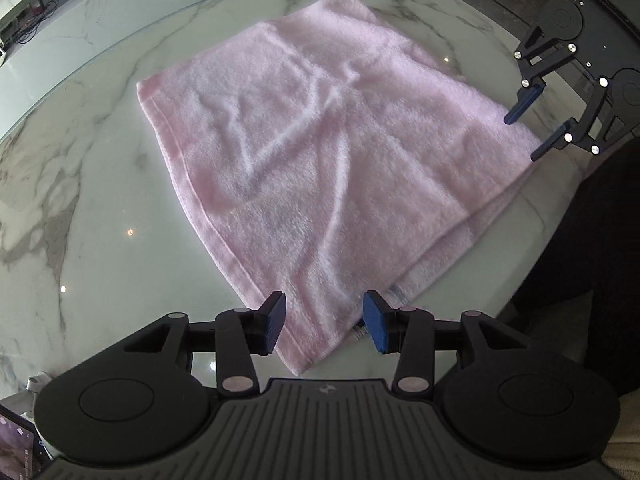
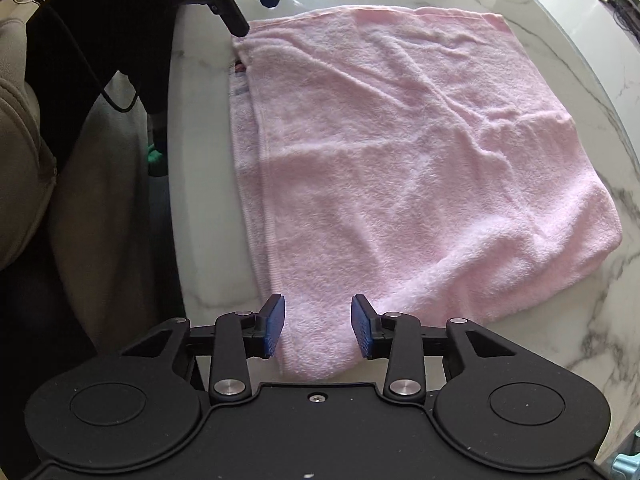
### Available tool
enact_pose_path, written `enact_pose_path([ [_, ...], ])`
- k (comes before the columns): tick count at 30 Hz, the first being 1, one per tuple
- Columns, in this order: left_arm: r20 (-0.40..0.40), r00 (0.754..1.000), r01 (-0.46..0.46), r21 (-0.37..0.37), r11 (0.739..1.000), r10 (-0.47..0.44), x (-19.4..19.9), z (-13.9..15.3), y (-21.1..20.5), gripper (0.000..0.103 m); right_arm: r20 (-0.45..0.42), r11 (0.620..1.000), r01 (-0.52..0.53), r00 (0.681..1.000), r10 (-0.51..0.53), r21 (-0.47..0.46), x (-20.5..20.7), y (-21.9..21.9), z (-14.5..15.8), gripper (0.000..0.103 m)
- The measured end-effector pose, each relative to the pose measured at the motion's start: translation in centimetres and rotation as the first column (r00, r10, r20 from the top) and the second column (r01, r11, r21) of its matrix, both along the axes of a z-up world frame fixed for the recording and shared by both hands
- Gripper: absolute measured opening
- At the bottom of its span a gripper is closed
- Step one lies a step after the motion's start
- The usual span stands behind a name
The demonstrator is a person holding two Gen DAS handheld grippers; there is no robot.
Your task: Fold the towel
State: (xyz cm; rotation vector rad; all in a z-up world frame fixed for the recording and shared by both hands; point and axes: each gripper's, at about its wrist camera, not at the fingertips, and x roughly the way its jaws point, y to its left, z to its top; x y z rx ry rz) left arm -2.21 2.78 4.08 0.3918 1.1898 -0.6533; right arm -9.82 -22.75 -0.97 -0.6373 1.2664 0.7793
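Lying on a white marble-patterned counter (image 1: 92, 216): one pink towel (image 1: 320, 152), folded double, upper layer set slightly back from the lower along the edge nearest the person, surface creased.

Left gripper (image 1: 325, 322): black frame, blue-padded fingers (image 1: 376, 322) parted, a near corner of the towel lying between them, pads not pressing the cloth; nothing held.

Right gripper (image 2: 318, 328): same build, fingers (image 2: 275, 326) parted to a similar gap, another towel corner between them, pads clear of it; nothing held. Also seen from the left wrist view at the towel's far side, fingers apart.

Person's clothing (image 2: 92, 184): light fabric beside the counter edge.
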Motion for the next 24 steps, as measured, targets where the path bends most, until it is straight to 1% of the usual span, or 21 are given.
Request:
enact_pose_path([
  [2,0.014,1.000,-0.010,0.000,1.000,0.010,-0.2,-0.2,0.2,0.041,0.010,1.000,0.021,1.000,-0.021,-0.013,-0.7,0.0,-0.5,0.036],
  [6,0.037,0.998,-0.050,-0.029,0.998,0.051,0.1,-0.8,0.1,0.041,0.036,0.996,0.088,0.996,-0.087,-0.030,-1.8,-0.5,-1.2,0.036],
  [11,0.022,0.999,-0.048,-0.050,0.998,0.049,0.9,-1.8,-0.9,0.041,0.075,0.991,0.133,0.989,-0.131,-0.024,-2.5,-0.5,-2.0,0.035],
  [12,0.016,0.998,-0.054,-0.050,0.997,0.055,1.0,-2.0,-0.9,0.041,0.075,0.990,0.137,0.988,-0.134,-0.034,-2.5,-0.4,-2.2,0.024],
  [13,0.004,0.997,-0.071,-0.047,0.996,0.071,1.3,-2.3,-0.9,0.041,0.074,0.989,0.141,0.988,-0.138,-0.043,-2.5,-0.3,-2.4,0.010],
  [14,-0.005,0.997,-0.081,-0.045,0.996,0.081,1.4,-2.6,-0.9,0.041,0.073,0.988,0.143,0.988,-0.139,-0.052,-2.5,-0.2,-2.6,0.007],
  [16,-0.019,0.995,-0.098,-0.041,0.994,0.098,1.6,-3.0,-0.7,0.041,0.057,0.992,0.114,0.992,-0.111,-0.058,-2.8,0.0,-2.6,0.003],
  [20,-0.047,0.990,-0.135,-0.050,0.990,0.133,2.2,-3.1,-0.2,0.041,0.012,0.997,0.057,0.998,-0.057,-0.057,-3.5,0.2,-2.5,0.003],
  [24,-0.077,0.987,-0.147,-0.045,0.988,0.143,2.7,-3.1,0.1,0.040,-0.026,0.995,0.072,0.997,-0.074,-0.068,-3.6,-0.1,-3.2,0.003],
])
